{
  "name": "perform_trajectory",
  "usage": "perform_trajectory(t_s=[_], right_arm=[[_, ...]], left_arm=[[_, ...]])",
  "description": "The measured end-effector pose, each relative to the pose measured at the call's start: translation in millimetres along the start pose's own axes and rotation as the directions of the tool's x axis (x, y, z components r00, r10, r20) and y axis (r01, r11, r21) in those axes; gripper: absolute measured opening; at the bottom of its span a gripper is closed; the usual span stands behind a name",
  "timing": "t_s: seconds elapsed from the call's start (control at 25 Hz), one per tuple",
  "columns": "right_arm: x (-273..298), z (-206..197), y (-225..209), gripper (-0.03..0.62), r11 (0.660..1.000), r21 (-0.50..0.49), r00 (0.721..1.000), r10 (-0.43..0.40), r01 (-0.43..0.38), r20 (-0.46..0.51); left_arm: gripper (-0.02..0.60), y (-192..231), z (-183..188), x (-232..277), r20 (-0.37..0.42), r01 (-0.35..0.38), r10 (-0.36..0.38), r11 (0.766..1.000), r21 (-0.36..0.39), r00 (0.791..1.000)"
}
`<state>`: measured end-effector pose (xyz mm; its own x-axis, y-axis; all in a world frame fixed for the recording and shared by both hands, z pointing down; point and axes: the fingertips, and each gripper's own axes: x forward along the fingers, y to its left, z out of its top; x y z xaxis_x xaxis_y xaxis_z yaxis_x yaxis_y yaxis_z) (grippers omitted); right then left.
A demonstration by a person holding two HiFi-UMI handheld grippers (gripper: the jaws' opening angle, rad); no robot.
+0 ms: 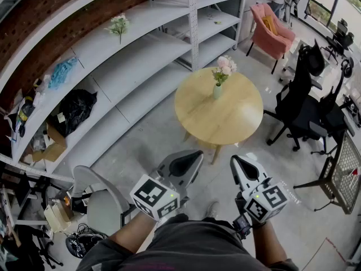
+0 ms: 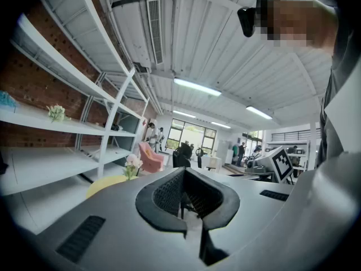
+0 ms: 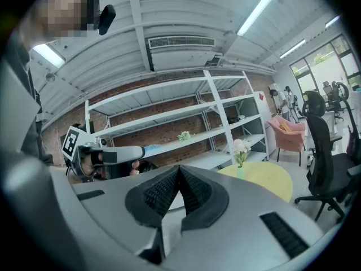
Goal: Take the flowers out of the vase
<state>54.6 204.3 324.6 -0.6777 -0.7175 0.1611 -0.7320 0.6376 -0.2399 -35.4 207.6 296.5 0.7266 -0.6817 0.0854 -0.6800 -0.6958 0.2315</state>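
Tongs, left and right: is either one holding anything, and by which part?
Nothing is held. The left tongs and right tongs are both shut and empty, well short of the flowers in the vase on the round table.

No words, numbers or brand names can be read anywhere. The only printed signs are black-and-white square patterns on the cubes of the left gripper (image 1: 189, 158) and the right gripper (image 1: 238, 161); they carry no letters.
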Motion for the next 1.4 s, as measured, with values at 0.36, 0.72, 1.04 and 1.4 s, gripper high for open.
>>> perform_trajectory(t_s=[0.36, 0.72, 1.04, 1.4], right_arm=[[1.7, -6.3, 0.8, 0.014, 1.000, 0.013, 1.000, 0.007, -0.006, -0.006], [30.0, -3.0, 17.6, 0.015, 0.998, 0.056, 0.999, -0.021, 0.019, 0.031], [54.1, -6.7, 39.8, 0.015, 0.994, 0.082, 0.996, -0.080, 0.076, 0.044], [76.5, -2.7, 35.5, 0.015, 0.989, 0.115, 0.994, -0.096, 0.089, 0.049]], left_arm=[[0.009, -2.3, -5.4, 1.3, -0.002, 0.013, -0.013, 1.000, 0.001, 1.000], [0.009, 28.1, -2.7, -25.2, -0.007, 0.024, -0.024, 1.000, 0.009, 1.000], [0.009, 58.2, 4.2, -47.7, 0.006, 0.067, -0.067, 0.998, 0.013, 0.998], [0.008, 82.0, 12.3, -47.7, 0.007, 0.073, -0.074, 0.997, 0.021, 0.997]])
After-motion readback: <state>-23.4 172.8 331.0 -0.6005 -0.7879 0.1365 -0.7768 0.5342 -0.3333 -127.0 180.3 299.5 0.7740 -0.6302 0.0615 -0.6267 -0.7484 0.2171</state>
